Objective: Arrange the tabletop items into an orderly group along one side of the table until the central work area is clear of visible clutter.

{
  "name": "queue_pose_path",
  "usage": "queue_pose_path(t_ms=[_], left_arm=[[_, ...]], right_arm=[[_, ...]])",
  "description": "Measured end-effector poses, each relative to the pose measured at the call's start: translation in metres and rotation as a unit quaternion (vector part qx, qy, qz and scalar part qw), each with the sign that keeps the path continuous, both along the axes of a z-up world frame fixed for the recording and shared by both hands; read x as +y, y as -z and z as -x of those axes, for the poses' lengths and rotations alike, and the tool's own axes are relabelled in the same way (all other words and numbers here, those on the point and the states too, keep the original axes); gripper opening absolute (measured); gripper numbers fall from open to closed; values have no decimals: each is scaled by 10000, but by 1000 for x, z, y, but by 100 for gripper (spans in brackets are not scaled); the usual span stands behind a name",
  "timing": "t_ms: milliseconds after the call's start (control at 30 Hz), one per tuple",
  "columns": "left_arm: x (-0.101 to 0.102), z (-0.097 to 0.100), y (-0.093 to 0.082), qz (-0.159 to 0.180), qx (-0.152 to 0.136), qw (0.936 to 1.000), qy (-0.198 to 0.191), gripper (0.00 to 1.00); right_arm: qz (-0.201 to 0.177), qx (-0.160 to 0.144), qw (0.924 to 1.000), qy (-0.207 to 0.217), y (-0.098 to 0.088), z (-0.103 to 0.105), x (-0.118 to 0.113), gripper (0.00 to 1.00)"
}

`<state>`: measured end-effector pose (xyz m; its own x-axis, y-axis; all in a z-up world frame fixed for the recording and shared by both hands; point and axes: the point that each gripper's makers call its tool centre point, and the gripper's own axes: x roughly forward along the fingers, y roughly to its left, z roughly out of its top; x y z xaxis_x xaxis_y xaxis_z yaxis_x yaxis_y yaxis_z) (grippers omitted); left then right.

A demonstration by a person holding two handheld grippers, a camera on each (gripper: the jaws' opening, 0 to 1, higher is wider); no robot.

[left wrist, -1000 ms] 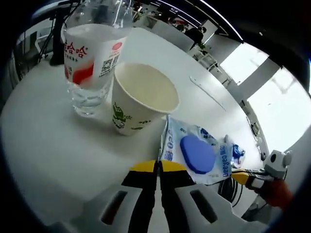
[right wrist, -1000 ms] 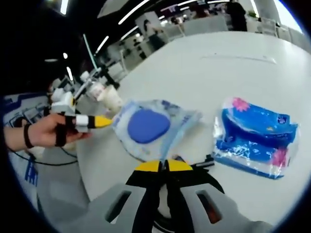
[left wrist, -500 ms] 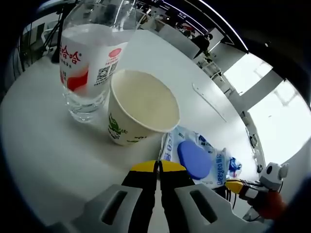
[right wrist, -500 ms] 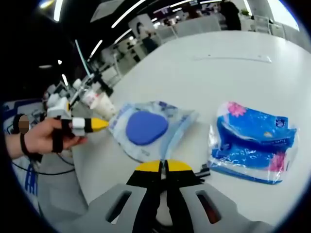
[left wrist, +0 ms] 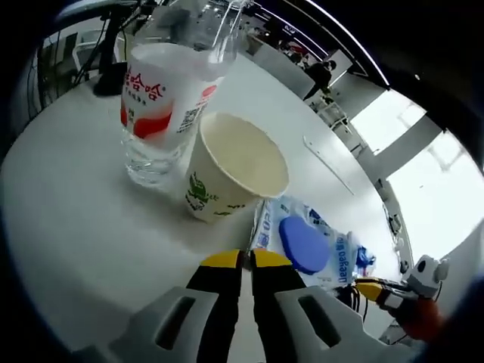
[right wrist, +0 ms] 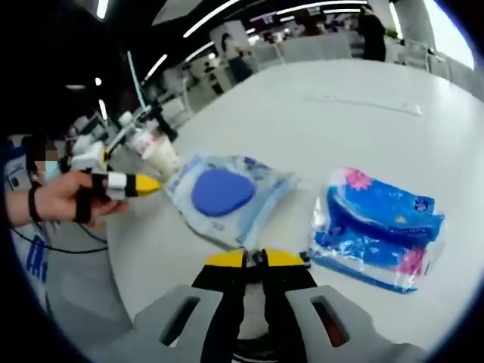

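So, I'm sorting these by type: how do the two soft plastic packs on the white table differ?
The clear wipes pack with the blue oval lid is pale and see-through; the blue tissue pack with pink flowers is solid blue. The wipes pack has a lid; the tissue pack shows none. Both lie flat.

Left gripper (left wrist: 247, 261) jaws closed; right gripper (right wrist: 255, 259) likewise, empty.

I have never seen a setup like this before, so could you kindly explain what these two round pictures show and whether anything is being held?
A person holds a two-jaw gripper in each hand; each carries a fisheye camera looking along its jaws. The left gripper, jaws together, faces a paper cup, a water bottle and a wipes pack with a blue lid on a white table. The right gripper, also shut, faces the same pack and a blue tissue pack. Neither holds anything.
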<state>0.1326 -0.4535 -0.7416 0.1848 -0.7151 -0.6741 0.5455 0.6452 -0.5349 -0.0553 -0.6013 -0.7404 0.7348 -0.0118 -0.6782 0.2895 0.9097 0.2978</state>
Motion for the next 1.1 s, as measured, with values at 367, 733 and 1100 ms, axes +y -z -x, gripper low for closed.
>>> queue_pose_path(t_ms=[367, 733, 1100], left_arm=[[33, 27, -9, -289, -620, 9945, 797, 3], [31, 67, -8, -171, -504, 9897, 1332, 4], [4, 112, -1, -3, -236, 9855, 1680, 5]], right_arm=[[304, 210, 9991, -193, 7, 24, 2, 9], [667, -48, 9976, 172, -1, 24, -8, 10], [877, 91, 9957, 275, 2, 34, -16, 7]])
